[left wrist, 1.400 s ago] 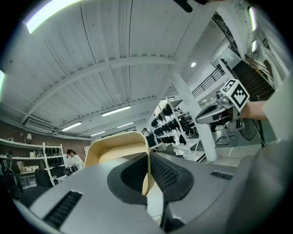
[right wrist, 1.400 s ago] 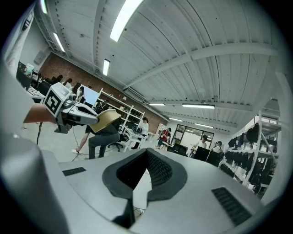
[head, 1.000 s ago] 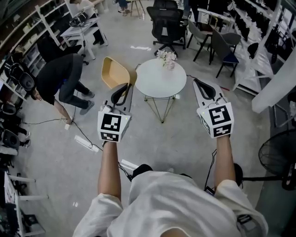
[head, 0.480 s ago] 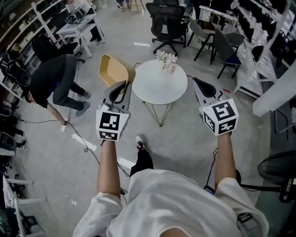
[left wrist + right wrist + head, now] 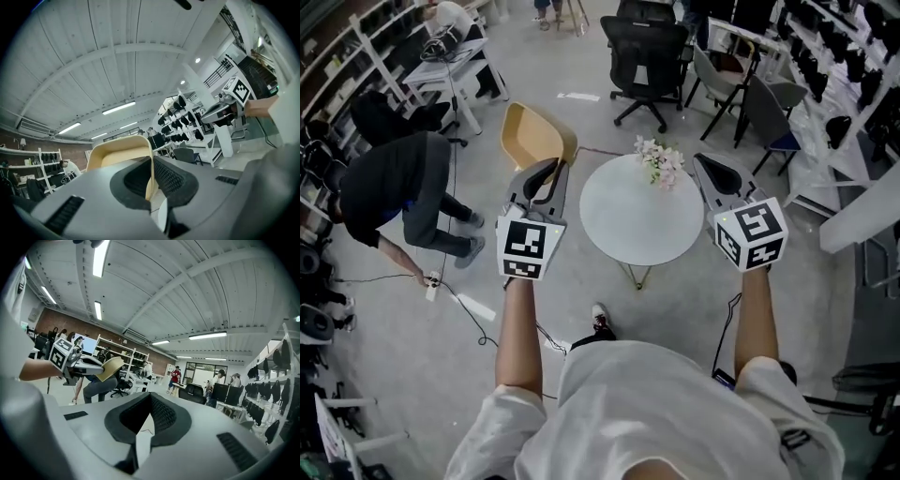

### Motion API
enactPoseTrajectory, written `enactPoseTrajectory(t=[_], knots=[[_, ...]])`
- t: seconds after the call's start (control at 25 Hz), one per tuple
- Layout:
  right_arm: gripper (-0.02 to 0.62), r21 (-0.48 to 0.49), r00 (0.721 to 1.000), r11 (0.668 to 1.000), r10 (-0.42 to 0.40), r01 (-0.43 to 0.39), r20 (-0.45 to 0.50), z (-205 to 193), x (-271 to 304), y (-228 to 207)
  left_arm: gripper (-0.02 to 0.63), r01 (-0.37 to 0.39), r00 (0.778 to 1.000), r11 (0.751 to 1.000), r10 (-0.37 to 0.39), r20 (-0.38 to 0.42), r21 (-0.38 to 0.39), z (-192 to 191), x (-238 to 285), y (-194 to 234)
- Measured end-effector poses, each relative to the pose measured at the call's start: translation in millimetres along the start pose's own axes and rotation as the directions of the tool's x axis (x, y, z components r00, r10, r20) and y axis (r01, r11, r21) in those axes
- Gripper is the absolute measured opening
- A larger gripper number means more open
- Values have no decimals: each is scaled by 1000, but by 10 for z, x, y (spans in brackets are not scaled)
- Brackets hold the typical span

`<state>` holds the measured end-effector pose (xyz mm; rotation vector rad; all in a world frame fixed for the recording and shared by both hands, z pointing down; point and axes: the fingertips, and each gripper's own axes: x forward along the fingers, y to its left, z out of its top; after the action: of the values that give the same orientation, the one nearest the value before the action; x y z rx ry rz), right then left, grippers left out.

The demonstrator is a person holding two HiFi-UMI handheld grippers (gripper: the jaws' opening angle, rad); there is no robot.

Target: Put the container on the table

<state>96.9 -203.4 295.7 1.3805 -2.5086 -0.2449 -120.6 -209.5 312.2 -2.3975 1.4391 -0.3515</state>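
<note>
Workshop floor, round table (image 5: 628, 225) ahead; container (image 5: 532, 139) held out past its left edge.
Left gripper (image 5: 546, 180) pinches the container's rim, holding it tilted up ahead; right gripper (image 5: 715, 176) is pressed together, empty. The table lies to the container's right, flowers (image 5: 661, 161) on its far side, so the carry likely goes rightward.

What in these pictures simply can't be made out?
- Left gripper view: the lower part of the container, hidden behind the jaws of the left gripper.
- Head view: the legs of the table, mostly hidden under its top.
- Head view: what holds the flowers, too small to tell.
</note>
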Motion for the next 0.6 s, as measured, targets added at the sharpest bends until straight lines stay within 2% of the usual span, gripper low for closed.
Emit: enactPoseTrajectory(t=[0.16,0.36,0.48,0.6], knots=[[14,15,1000,1000,-11,11,-24,52,635,-93,32,30,1000,999,-30,-9,-17,-220,464,460],[14,44,996,999,9,-5,-84,-247,1246,-115,31,95,991,995,-99,-91,-39,-856,1040,601],[14,67,989,997,48,-39,-137,-577,1543,-187,32,140,972,988,-149,-182,-60,-1340,1431,458],[14,99,978,992,94,-77,-185,-912,1856,-296,32,188,937,978,-208,-280,-94,-1887,1807,251]])
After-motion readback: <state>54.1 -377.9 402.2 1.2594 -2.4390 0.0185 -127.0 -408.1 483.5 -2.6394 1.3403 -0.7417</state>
